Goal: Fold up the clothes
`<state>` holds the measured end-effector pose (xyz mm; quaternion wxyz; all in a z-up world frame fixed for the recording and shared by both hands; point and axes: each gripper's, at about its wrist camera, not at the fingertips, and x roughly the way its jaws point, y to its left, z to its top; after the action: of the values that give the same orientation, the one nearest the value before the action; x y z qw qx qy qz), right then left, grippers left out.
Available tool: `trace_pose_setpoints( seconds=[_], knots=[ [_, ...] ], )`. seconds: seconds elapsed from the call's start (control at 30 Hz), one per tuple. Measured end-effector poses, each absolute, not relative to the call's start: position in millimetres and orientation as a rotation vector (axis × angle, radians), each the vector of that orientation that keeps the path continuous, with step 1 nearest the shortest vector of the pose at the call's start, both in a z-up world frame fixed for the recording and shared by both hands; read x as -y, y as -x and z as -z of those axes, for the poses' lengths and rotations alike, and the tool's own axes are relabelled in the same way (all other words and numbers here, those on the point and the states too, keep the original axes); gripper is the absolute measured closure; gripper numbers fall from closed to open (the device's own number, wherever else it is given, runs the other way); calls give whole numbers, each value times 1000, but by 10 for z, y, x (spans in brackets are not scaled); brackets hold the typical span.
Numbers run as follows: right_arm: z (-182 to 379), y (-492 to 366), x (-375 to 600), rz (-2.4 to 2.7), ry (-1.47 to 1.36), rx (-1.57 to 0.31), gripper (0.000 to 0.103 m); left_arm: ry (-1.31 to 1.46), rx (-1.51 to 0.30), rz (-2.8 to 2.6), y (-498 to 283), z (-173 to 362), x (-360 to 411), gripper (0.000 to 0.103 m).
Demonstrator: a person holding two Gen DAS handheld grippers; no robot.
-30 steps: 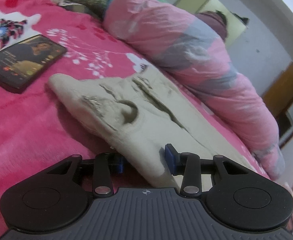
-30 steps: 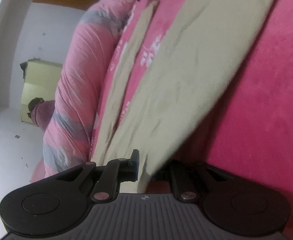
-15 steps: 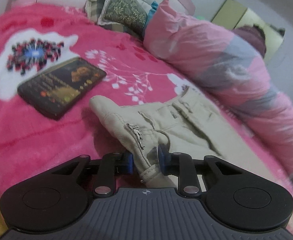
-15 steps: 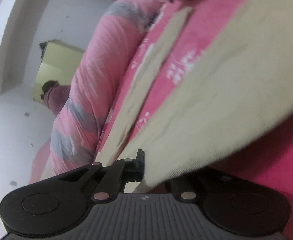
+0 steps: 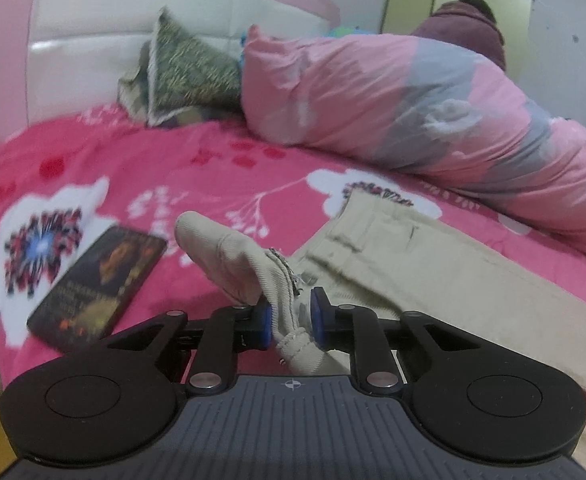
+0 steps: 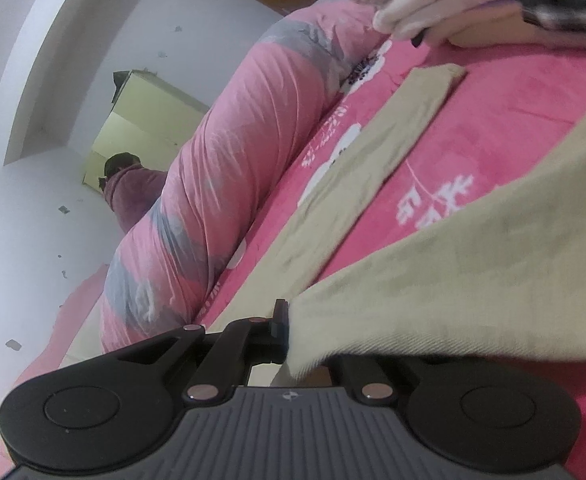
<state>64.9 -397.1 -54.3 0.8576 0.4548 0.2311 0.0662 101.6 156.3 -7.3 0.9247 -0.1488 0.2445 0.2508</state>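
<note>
Here the beige twill trousers lie spread on the bright pink floral bed blanket, beside a long pink-and-grey rolled quilt. The left tongs are closing on the bunched waistband, fabric between the blue pads; the right tongs are clamped tight on a leg hem, seemingly so one half can be laid over the other.

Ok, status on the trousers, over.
Left claw closing on trousers waistband. Right claw shut on a lifted leg hem. Phone lies beside the waist, apart. Over.
</note>
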Motion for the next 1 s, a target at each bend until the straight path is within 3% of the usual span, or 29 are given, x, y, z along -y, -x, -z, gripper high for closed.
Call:
trace_pose_setpoints(
  seconds=[0.67,1.0],
  knots=[
    [184,-1922,3992,-127,-898,-438,103,243,-406,-451,-2030,-89,-1408,88],
    [496,-2889,4041,-83,-921,-508,103,154,-477,-414,-3012,200,-1354,89]
  ],
)
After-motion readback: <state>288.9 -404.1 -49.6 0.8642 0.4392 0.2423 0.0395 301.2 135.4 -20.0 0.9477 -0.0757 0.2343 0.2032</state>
